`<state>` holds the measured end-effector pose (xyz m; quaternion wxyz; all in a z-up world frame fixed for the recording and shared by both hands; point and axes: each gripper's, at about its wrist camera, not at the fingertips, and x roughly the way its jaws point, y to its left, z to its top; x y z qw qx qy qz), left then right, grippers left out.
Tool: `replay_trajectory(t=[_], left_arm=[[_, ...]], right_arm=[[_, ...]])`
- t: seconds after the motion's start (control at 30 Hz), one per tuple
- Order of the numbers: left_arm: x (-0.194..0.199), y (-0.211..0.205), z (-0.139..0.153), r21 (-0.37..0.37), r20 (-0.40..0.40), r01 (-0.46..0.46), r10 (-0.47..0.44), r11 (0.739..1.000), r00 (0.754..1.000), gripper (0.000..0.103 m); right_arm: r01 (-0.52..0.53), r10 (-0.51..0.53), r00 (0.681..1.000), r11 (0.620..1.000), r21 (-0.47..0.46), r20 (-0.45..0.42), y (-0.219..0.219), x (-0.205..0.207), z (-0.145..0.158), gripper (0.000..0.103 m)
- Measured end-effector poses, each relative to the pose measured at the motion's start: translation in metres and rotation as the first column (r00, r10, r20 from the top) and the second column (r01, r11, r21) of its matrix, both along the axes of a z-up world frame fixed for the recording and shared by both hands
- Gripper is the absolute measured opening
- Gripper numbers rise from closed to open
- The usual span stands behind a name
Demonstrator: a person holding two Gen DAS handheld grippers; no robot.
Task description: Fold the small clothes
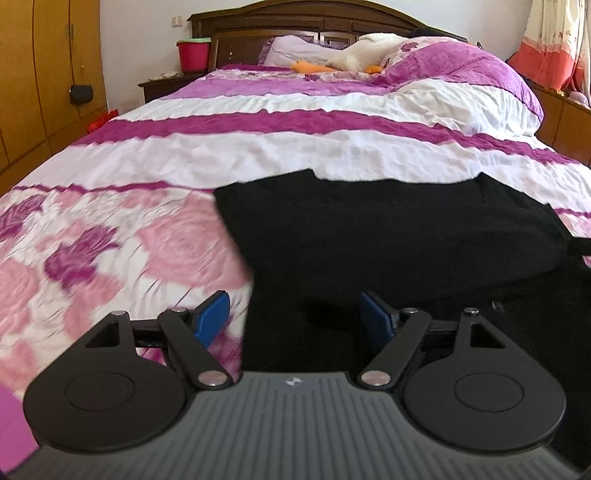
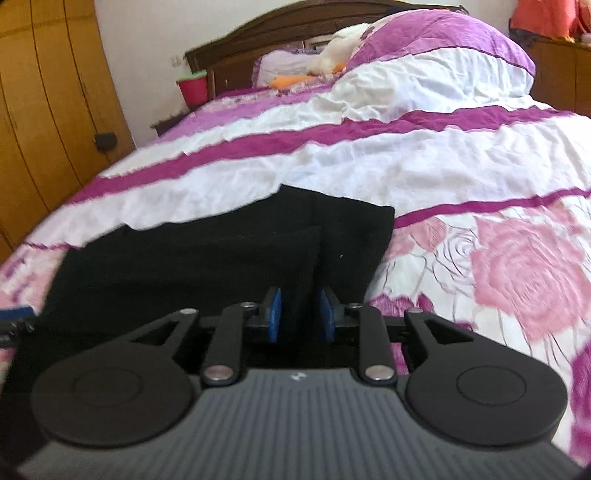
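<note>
**Right tongs pinching the black garment, left tongs spread over its edge**

Your right gripper (image 2: pixel 297 314) has its blue pads (image 2: pixel 274 314) drawn close together with a raised fold of the black garment (image 2: pixel 207 266) caught between them. The cloth runs up and away from the pads towards the middle of the bed, with one flap lying over another just ahead.

Your left gripper (image 1: pixel 297 319) stands wide apart and holds nothing. Its left pad (image 1: pixel 211 318) sits over the floral bedspread (image 1: pixel 122 236); its right pad is over the garment (image 1: pixel 388 236), so the garment's left edge passes between the two.

The garment's far edge ends at a white band of the bedspread, its right edge beside the pink rose print. Beyond lies a broad stretch of striped cover up to the pillows (image 1: pixel 295 50) and headboard (image 1: pixel 295 18). A wooden wardrobe (image 1: pixel 40 74) stands off the bed's left side.
</note>
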<state>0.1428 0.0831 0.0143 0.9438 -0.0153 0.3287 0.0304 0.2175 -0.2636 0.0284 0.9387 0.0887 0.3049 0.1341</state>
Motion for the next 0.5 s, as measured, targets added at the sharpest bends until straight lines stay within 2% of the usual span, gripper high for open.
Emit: replay_trajectory(t=[0.1, 0.23, 0.37, 0.5], left_arm=[[-0.026, 0.003, 0.005, 0.045, -0.009, 0.022, -0.022, 0.999, 1.000, 0.081], [-0.063, 0.007, 0.008, 0.066, -0.036, 0.050, -0.048, 0.997, 0.998, 0.081], [-0.095, 0.013, 0.007, 0.010, -0.072, 0.047, -0.046, 0.999, 0.996, 0.081], [-0.125, 0.018, 0.006, -0.071, -0.099, 0.045, -0.052, 0.996, 0.994, 0.081]], right_arm=[[-0.006, 0.005, 1.000, 1.000, 0.027, 0.026, -0.008, -0.032, 0.009, 0.044], [-0.028, 0.028, 1.000, 1.000, 0.010, 0.005, -0.016, -0.068, 0.019, 0.045], [-0.036, 0.036, 0.999, 0.999, -0.002, -0.025, -0.021, -0.103, 0.026, 0.045], [-0.024, 0.026, 0.997, 0.999, 0.040, -0.069, -0.028, -0.131, 0.030, 0.045]])
